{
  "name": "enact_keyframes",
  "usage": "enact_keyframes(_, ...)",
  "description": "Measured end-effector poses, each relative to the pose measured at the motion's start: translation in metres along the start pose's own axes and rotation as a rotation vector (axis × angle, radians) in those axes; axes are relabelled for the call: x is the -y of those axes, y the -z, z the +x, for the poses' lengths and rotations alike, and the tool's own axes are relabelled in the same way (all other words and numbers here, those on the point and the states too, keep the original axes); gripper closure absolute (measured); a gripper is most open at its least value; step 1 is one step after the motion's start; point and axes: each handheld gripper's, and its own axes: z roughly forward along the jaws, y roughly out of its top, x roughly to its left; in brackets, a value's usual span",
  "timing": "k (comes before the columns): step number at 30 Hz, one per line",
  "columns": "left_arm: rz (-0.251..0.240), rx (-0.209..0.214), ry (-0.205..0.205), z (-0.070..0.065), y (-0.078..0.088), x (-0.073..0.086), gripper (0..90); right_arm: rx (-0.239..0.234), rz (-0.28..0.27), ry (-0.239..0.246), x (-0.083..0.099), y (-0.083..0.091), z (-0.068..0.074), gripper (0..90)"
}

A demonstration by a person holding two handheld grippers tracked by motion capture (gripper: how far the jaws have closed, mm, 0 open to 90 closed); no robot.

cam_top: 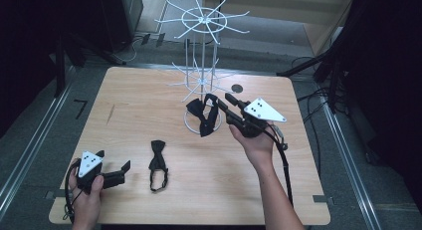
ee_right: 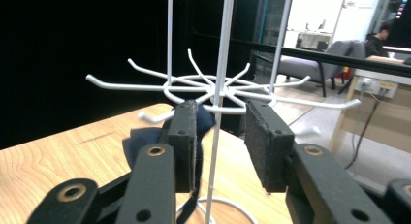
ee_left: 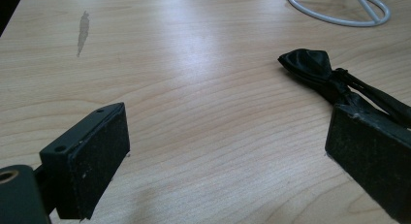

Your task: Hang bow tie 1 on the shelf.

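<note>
- High view, nearest edge: the left gripper [cam_top: 115, 171] rests low on the table [cam_top: 149, 90] in the person's left hand, jaws spread wide with nothing between them.
- Just to its right lies a bow tie on the table [cam_top: 158, 163], flat, its long axis running toward and away from the person, bow end farther, strap loop nearer. The left gripper is by far the nearer tool to it.
- Left gripper view confirms this: the bow tie [ee_left: 315, 69] lies ahead and to the right of the open jaws, apart from the pads.
- Mid-table: the right gripper [cam_top: 220, 101] points at the lower tier of the white wire rack [cam_top: 203, 21]. A second bow tie [cam_top: 204, 115] hangs there on the rack's left side, strap draped near a hook.
- Right gripper view: the jaws are parted, straddling a thin upright rod of the rack; dark fabric touches the left pad [ee_right: 186, 141], but no grip is evident, so the tie appears released.
- Rack hooks on the upper tier carry nothing.
</note>
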Motion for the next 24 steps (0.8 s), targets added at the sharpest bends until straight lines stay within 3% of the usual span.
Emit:
enact_keyframes(5,0.001,0.000,-0.002,-0.001,0.000,0.000,2.9,0.021,0.031,-0.002,0.008,0.011,0.012,60.7)
enact_keyframes(10,0.003,0.000,-0.003,-0.001,0.000,0.000,2.9,0.002,0.069,-0.009,0.020,0.016,0.030,60.6)
enact_keyframes(13,0.004,-0.001,-0.002,-0.001,0.000,0.000,2.9,-0.029,0.101,-0.025,0.027,0.014,0.048,60.4)
enact_keyframes(15,0.003,-0.001,0.000,-0.001,0.000,0.000,2.9,-0.038,0.109,-0.030,0.028,0.014,0.052,60.3)
enact_keyframes(20,0.003,0.001,0.000,0.000,0.000,0.000,2.9,-0.104,0.151,-0.045,0.037,0.006,0.085,60.0)
enact_keyframes(24,0.004,0.001,-0.002,0.000,0.000,0.000,2.9,-0.137,0.179,-0.045,0.044,0.000,0.100,60.0)
